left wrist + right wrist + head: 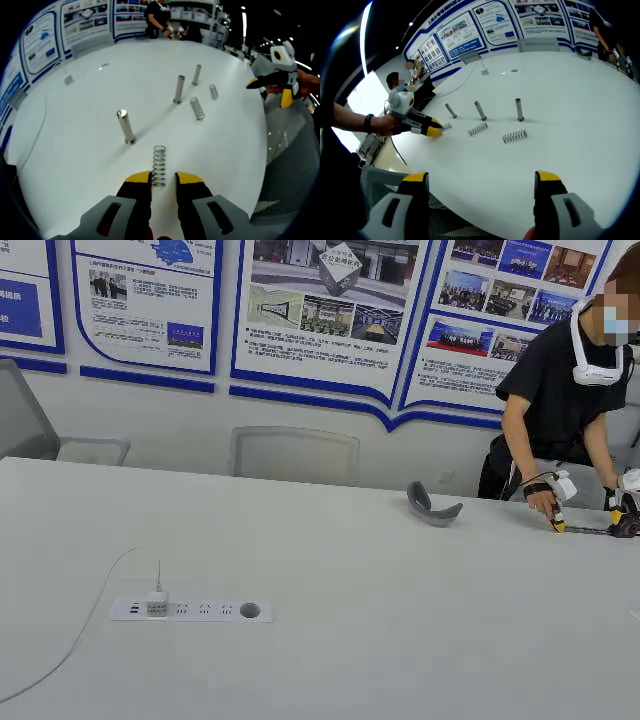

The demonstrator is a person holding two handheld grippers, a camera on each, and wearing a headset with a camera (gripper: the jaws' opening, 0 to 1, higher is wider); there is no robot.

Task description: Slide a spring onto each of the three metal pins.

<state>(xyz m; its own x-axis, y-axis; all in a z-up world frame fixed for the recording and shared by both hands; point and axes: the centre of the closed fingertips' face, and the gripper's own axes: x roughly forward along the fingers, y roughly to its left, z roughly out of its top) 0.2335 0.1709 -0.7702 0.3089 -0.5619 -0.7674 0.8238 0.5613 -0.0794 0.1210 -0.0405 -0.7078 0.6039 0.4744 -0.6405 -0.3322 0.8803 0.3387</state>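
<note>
Left gripper view: spring (159,162) end between jaws

Right claw (481,177) agape, springs (514,135) beyond.

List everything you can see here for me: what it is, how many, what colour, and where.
pins: three, metal, upright on the table
springs: three, metal, lying beside the pins
table: one, white, under everything
power strip: one, white, set into the table
charger: one, white, plugged into the strip
cable: one, white, running from the charger across the table
curved thing: one, grey, on the table's far side
chairs: two, grey, behind the table
posters: several, blue and white, on the wall
person: one, black top, bent over the table's far end
left gripper: yellow-tipped jaws either side of one spring's end
right gripper: yellow-tipped jaws wide apart, near the table's edge
</note>
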